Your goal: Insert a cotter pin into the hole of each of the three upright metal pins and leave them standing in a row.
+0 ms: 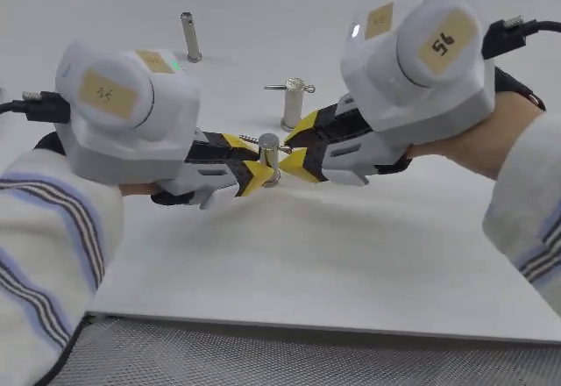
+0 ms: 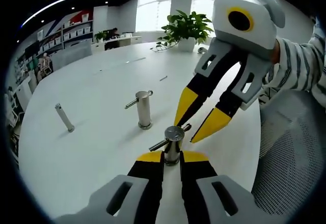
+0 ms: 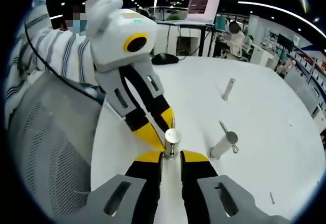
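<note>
1. Grippers meet in the head view over the white table. The left gripper is clamped on the near metal pin, with the right gripper opposite. Behind stand a second metal pin and a thin pin.
2. Left gripper view: the right gripper's jaws sit slightly apart around the cotter pin end; whether they pinch it, I cannot tell.
3. Right gripper view: the left gripper hides the near metal pin's far side.

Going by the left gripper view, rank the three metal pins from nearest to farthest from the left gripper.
1. gripped pin: between the jaws of the left gripper, dead ahead.
2. cottered pin: standing just beyond, slightly left.
3. thin pin: farthest, well off to the left.
</note>
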`<move>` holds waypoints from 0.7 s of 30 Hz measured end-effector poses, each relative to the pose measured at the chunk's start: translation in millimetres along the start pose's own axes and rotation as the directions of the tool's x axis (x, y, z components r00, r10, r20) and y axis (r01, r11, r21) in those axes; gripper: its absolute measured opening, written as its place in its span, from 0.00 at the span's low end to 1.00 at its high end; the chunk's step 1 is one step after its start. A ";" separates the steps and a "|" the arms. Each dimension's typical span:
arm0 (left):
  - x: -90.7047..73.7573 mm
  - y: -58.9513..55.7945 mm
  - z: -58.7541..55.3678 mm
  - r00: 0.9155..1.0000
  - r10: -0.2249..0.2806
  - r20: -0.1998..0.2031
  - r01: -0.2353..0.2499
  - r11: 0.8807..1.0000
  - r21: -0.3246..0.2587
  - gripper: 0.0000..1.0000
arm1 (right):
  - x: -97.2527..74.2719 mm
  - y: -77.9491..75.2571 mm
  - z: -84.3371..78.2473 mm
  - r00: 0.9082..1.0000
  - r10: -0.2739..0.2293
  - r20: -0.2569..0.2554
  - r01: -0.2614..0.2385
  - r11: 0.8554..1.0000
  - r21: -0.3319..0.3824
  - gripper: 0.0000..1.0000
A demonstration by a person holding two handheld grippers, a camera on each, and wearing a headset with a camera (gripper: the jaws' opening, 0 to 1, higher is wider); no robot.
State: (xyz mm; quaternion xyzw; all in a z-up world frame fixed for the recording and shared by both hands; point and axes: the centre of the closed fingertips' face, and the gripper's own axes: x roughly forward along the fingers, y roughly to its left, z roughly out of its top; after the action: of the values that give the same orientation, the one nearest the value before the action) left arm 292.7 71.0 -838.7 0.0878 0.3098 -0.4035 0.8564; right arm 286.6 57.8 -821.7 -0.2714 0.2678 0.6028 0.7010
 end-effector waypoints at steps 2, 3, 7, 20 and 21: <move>0.0 0.2 0.0 1.000 -0.001 0.000 0.001 1.000 -0.004 0.10 | -1.6 2.1 0.0 1.000 0.009 0.011 -0.010 0.999 0.038 0.11; 0.0 0.2 0.0 1.000 -0.001 0.000 0.001 1.000 -0.006 0.10 | -2.3 1.9 0.6 1.000 0.011 0.015 -0.012 0.999 0.043 0.09; -0.2 0.3 -0.9 1.000 -0.001 -0.003 0.001 1.000 -0.008 0.10 | -2.3 -0.8 1.7 1.000 0.001 0.022 -0.002 0.998 0.058 0.06; -0.4 0.1 -1.7 1.000 -0.003 -0.003 0.003 1.000 -0.020 0.09 | 1.6 -2.8 5.8 0.999 -0.006 0.040 0.001 0.994 0.112 0.05; -0.4 0.1 -1.7 1.000 -0.003 -0.003 0.003 1.000 -0.022 0.09 | 1.5 -2.4 5.8 0.999 -0.003 0.041 -0.001 0.993 0.114 0.05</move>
State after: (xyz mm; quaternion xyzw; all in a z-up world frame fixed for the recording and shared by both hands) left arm 291.8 72.0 -839.8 0.0786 0.3154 -0.4014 0.8563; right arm 289.5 62.6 -818.5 -0.2185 0.2870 0.5917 0.7210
